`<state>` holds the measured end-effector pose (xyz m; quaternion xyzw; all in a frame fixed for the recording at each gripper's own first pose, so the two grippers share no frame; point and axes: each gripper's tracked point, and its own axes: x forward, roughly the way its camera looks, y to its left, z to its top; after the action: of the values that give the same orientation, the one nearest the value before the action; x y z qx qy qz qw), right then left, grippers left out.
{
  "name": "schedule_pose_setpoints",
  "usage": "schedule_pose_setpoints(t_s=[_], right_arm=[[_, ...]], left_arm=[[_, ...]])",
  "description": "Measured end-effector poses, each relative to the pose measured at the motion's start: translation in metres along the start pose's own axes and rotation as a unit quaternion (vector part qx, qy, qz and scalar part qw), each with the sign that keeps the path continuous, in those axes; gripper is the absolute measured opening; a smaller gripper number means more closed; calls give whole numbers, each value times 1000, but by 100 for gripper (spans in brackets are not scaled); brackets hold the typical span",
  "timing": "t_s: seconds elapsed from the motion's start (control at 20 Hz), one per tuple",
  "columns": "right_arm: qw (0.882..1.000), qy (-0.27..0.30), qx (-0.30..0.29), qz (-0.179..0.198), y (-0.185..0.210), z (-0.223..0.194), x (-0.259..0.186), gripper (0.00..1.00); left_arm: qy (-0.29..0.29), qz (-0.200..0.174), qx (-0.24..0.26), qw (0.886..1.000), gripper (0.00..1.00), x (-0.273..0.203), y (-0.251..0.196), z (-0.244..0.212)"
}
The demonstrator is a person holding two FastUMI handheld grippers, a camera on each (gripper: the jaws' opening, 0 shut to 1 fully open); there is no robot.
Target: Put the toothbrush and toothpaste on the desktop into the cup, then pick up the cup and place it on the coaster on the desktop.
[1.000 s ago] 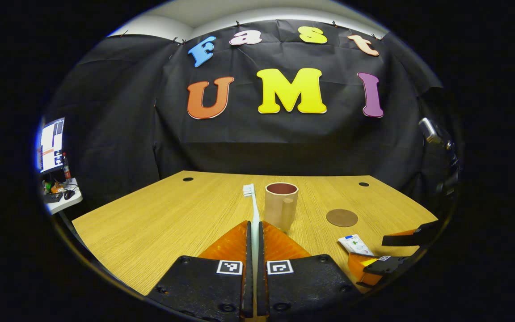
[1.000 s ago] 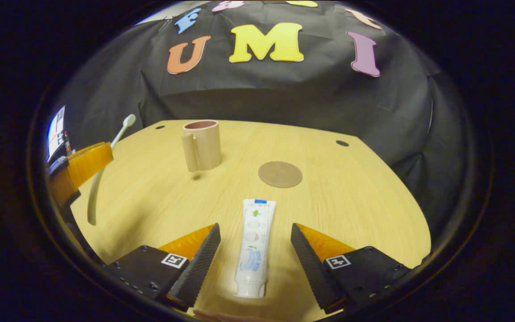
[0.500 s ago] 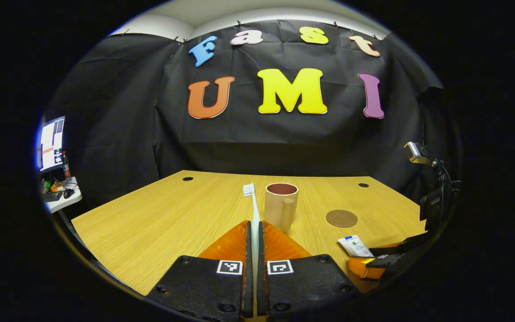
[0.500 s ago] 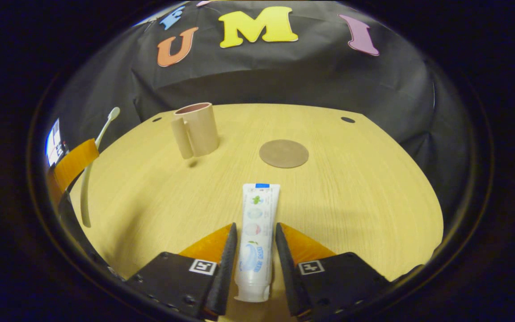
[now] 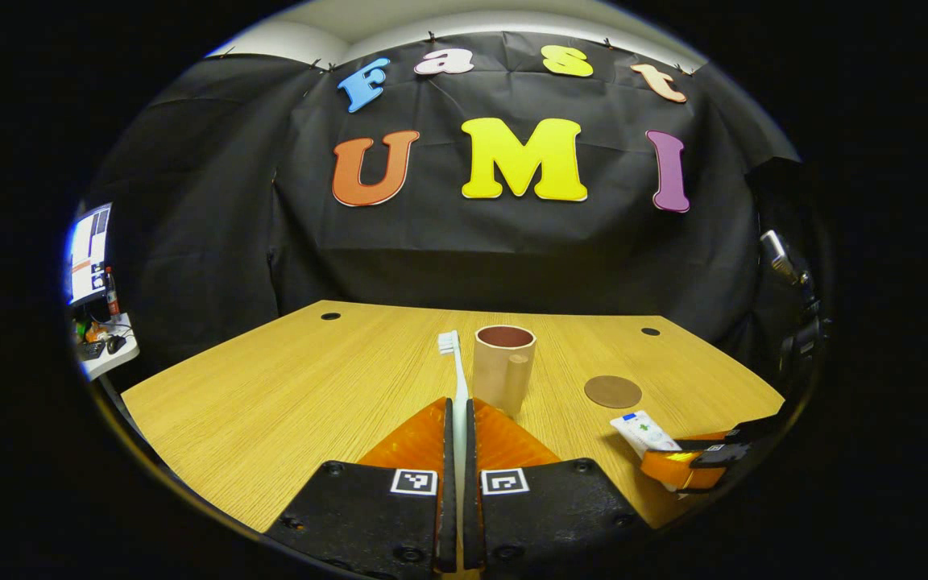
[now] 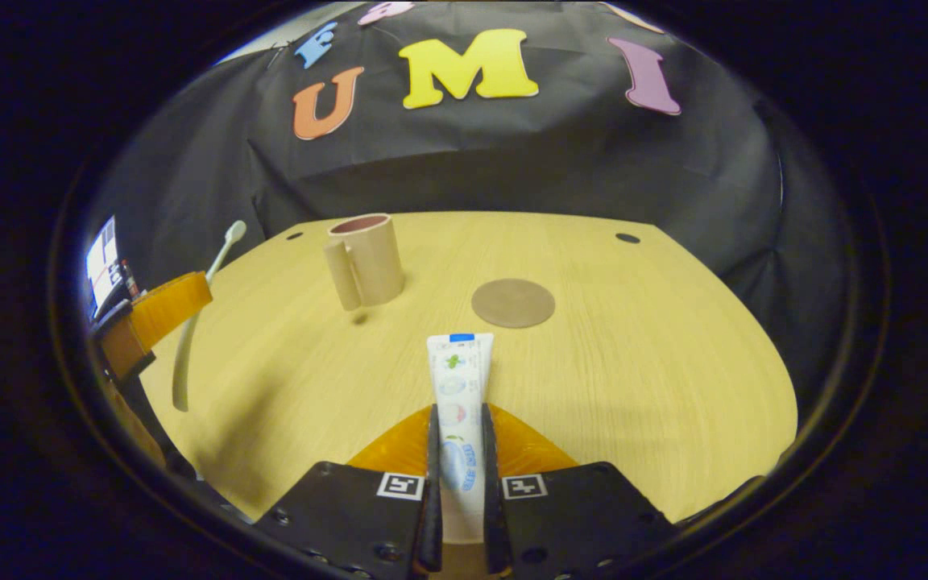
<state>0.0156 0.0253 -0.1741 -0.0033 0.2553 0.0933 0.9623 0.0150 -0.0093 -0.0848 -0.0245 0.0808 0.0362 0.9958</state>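
Gripping the toothbrush [image 5: 456, 379], the left gripper [image 5: 456, 419] has both fingers pinched tight on the handle, bristle end poking out ahead toward the cup [image 5: 503, 366]. Same deal on the other side: the right gripper [image 6: 457, 427] is clamped narrow on the toothpaste [image 6: 459, 387], tube sticking out forward between the fingers. The cup stands upright mid-bench [image 6: 633, 387], handle facing the near side, and the round coaster [image 6: 512, 302] lies flat just to its right, apart from it. From the right gripper view, the toothbrush hangs off at far left.
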Motion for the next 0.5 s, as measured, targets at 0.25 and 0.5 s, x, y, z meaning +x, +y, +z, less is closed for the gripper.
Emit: schedule_pose_setpoints(t_s=[0.25,0.5], right_arm=[[991,-132,-9,-22,-7,54,-44,20],[976,-216,-13,-37,-8,86,-85,20]], left_arm=[[-20,-18,-22,999,6,5,1,33],[-55,-9,-19,998,6,28,11,75]])
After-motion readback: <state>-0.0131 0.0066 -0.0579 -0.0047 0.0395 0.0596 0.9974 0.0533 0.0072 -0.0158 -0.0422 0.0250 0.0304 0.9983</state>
